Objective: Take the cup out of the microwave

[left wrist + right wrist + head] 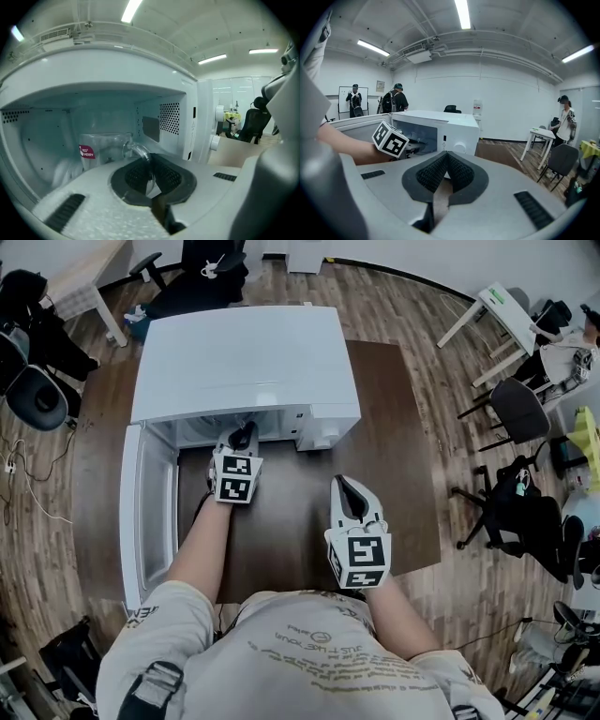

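A clear glass cup [101, 152] with a red label stands inside the white microwave [244, 357], toward the back left of its cavity. My left gripper [149, 164] reaches into the cavity, and the cup's curved handle [137, 151] runs in between its shut pads. In the head view the left gripper [244, 435] pokes into the oven's mouth, the cup hidden from there. My right gripper [349, 488] hovers over the brown table in front of the microwave; its pads [461, 173] meet with nothing between them.
The microwave's door [131, 512] hangs open at the left, alongside my left arm. The oven sits on a brown table [394, 427]. A white table [492, 310] and office chairs [520, 409] stand to the right. People [396, 101] stand in the background.
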A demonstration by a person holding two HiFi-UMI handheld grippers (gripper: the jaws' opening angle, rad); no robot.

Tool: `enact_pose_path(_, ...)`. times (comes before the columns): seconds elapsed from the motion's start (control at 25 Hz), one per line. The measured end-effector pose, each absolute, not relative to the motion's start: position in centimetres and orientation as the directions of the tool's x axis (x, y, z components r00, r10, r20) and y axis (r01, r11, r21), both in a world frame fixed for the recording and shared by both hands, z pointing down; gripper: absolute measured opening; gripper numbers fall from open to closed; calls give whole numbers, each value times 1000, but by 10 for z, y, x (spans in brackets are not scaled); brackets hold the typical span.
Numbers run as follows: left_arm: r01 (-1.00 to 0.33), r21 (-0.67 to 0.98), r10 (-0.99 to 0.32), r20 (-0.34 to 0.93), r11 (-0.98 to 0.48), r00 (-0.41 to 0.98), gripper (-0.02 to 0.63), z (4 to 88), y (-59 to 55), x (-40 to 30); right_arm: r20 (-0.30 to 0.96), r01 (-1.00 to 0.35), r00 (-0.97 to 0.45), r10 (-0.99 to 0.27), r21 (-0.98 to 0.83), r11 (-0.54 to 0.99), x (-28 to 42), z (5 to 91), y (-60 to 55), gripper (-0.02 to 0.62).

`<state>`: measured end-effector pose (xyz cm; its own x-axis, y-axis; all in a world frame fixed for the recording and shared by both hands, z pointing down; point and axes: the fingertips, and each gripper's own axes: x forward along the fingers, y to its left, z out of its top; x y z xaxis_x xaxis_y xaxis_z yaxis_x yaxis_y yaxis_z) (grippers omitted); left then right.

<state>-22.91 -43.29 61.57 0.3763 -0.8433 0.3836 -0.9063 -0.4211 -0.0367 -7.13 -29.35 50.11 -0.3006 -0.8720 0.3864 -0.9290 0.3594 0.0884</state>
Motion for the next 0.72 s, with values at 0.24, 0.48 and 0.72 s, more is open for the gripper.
enact_pose_path(0.24,-921,-30,-863,362,-389,353,14,592,-410,-240,372,-920,-333,-867,73,385,-82,495,-286,15)
enact_pose_path(0.48,-927,-27,-870,358,-373,339,12,575,-371,-242,341,-901,-396,-853,37,433,-102,486,-284,15)
enact_pose_path(0.72,-934,-16,-890,311,-356,334,12,543,-329,-230,301,-869,-466,-832,22,494,-116,475,-281,15)
